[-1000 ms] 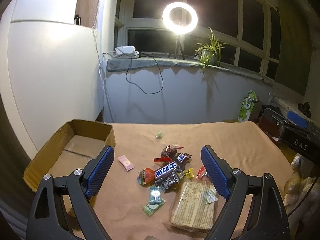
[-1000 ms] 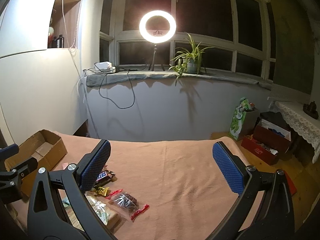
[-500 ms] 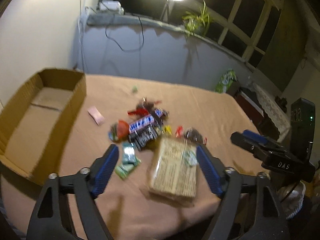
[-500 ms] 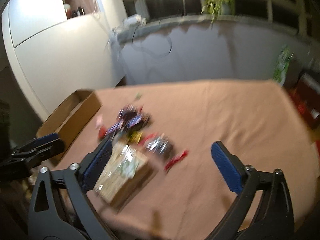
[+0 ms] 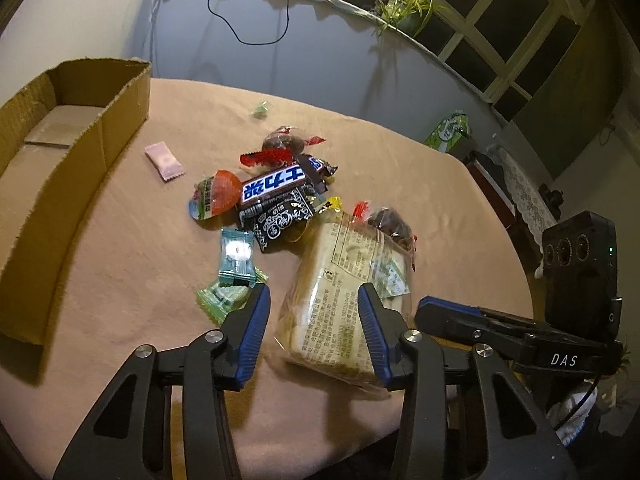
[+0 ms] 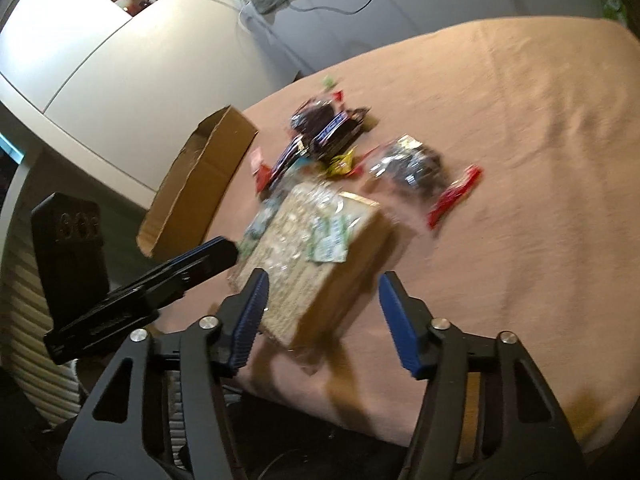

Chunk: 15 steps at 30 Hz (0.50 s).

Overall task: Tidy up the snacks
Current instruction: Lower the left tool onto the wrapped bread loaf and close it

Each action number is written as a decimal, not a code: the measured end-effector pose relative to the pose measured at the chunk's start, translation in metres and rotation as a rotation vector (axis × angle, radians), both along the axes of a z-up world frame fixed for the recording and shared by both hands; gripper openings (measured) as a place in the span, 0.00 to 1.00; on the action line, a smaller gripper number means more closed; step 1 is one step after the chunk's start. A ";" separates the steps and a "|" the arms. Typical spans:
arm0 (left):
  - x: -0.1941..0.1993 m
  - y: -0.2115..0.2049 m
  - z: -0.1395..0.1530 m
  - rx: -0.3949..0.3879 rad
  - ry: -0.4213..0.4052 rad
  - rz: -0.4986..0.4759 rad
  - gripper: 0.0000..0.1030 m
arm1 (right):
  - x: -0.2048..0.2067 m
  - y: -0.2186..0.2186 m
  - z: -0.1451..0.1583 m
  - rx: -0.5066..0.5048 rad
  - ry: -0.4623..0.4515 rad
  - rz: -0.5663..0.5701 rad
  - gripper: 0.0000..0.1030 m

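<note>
Both grippers' jaws just narrowing, still released. Left gripper (image 5: 314, 330) straddles the near end of the bread pack (image 5: 348, 300); right gripper (image 6: 322, 316) too. Center it, clamp gently, carry left to box (image 5: 72, 168).

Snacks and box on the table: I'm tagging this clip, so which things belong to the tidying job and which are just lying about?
Job:
cardboard box
bread pack
chocolate bar
pink candy
teal candy

Lying about:
potted plant
black cable
green bag

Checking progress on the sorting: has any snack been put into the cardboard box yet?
No: in the left wrist view the cardboard box shows only its bare floor, while the snacks lie on the cloth.
</note>
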<state>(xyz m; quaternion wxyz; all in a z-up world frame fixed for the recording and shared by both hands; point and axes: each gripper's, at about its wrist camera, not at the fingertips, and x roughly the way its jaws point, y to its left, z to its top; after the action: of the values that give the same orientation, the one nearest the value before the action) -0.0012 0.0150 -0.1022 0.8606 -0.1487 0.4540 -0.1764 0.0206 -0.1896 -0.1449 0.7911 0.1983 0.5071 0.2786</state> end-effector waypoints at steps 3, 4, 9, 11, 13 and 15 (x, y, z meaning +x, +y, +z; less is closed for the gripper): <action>0.003 -0.002 -0.007 0.002 0.018 -0.023 0.42 | 0.004 0.003 -0.007 0.009 0.029 0.005 0.50; 0.004 -0.003 -0.009 0.006 0.020 -0.026 0.42 | 0.006 0.005 -0.010 0.006 0.035 0.004 0.49; 0.007 -0.007 -0.016 -0.011 0.031 -0.049 0.42 | 0.012 0.007 -0.022 0.053 0.082 -0.001 0.39; 0.006 -0.008 -0.015 -0.012 0.026 -0.054 0.41 | 0.013 0.008 -0.022 0.056 0.079 -0.001 0.38; 0.004 -0.010 -0.013 -0.019 0.022 -0.065 0.39 | 0.012 0.009 -0.018 0.047 0.072 0.009 0.35; 0.001 -0.012 -0.010 -0.010 0.006 -0.072 0.38 | 0.012 0.012 -0.014 0.033 0.060 0.011 0.33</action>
<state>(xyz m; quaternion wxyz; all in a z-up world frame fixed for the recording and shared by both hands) -0.0004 0.0033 -0.1118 0.8514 -0.1373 0.4610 -0.2093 0.0328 -0.1776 -0.1592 0.7706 0.2167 0.5271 0.2852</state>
